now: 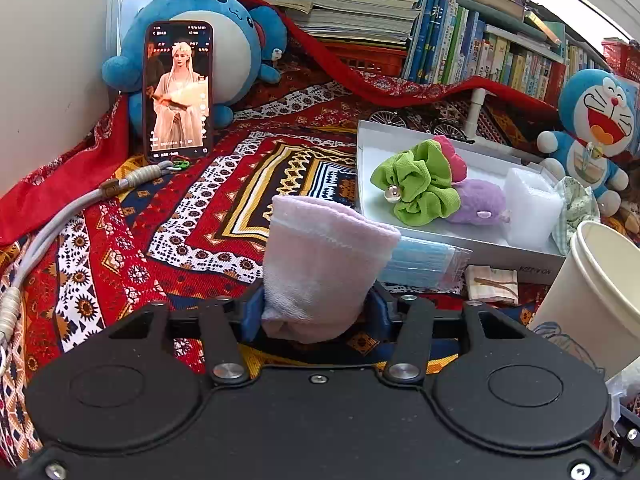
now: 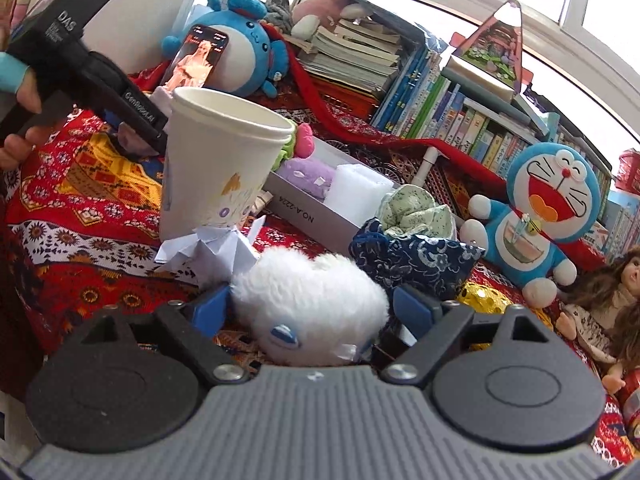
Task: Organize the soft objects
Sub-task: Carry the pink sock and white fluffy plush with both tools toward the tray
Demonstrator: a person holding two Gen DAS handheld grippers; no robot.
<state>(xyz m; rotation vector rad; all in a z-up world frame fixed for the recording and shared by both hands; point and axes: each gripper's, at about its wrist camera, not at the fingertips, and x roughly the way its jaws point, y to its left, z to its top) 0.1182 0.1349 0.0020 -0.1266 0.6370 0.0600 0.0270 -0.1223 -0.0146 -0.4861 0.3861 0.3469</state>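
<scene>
One view only: white fluffy toy (image 2: 316,304).

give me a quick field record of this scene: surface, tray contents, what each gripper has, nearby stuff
surface: patterned red cloth
tray: white box holding a green scrunchie, a purple plush and a white foam block
left gripper: shut on a pink sock
right gripper: around a white fluffy toy, pads apart from it
nearby: paper cup, phone leaning on a blue plush, blue cat plush, packed face masks
</scene>
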